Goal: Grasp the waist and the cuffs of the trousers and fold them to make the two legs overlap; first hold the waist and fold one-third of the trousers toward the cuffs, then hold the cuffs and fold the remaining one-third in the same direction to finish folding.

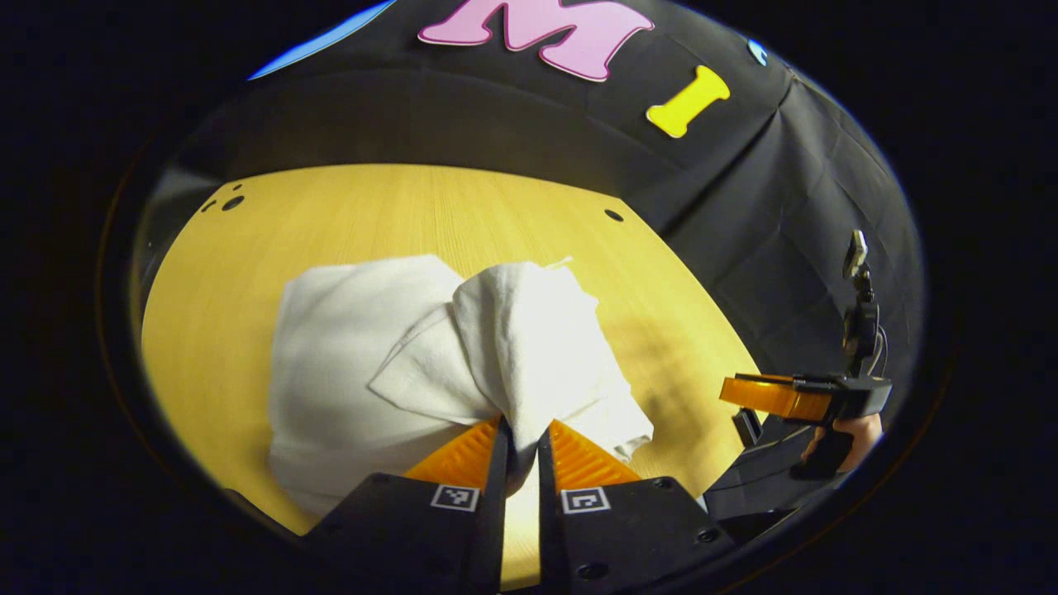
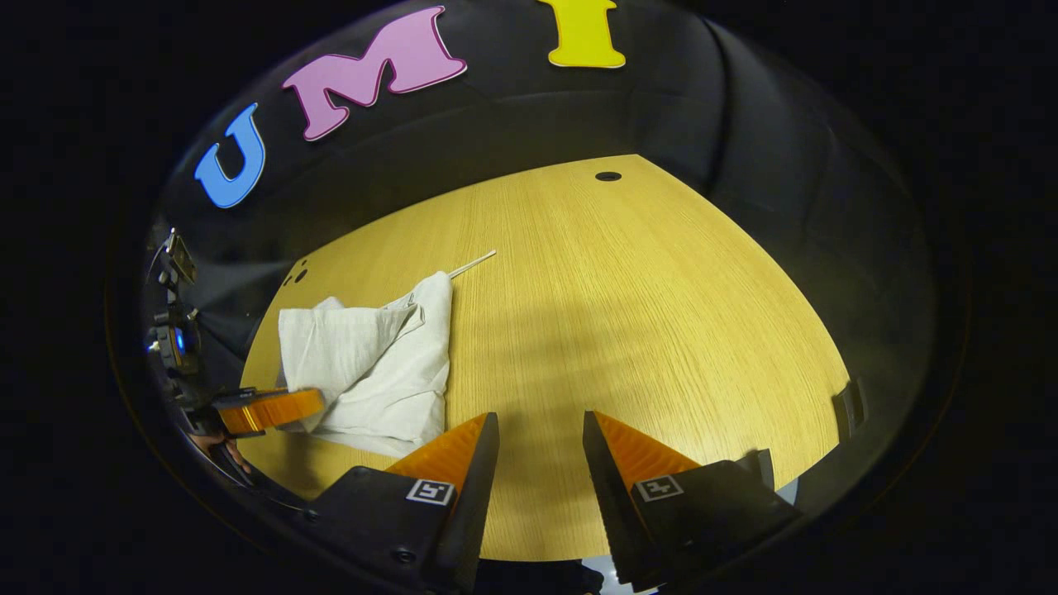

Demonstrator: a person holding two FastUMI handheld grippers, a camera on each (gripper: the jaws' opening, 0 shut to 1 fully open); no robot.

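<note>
The white trousers [image 1: 364, 364] lie bunched and partly folded on the wooden table [image 1: 248, 248]. My left gripper [image 1: 523, 430] is shut on a raised fold of the trousers, the cloth pinched between both fingers and draping forward over the pile. In the right gripper view the trousers [image 2: 372, 372] sit at the left of the table [image 2: 645, 314], with a drawstring [image 2: 473, 264] trailing out at their far end. My right gripper [image 2: 536, 430] stands open over bare wood to the right of the trousers, nothing between its fingers. It also shows at the right edge of the left gripper view, as the right gripper [image 1: 777, 397].
A hand [image 1: 855, 434] holds the right gripper at the table's right edge. The black cloth wall [image 1: 785, 215] closes in the back and sides. Small holes [image 2: 608, 176] mark the tabletop's far part. The left gripper [image 2: 269, 409] shows at the left of the right gripper view.
</note>
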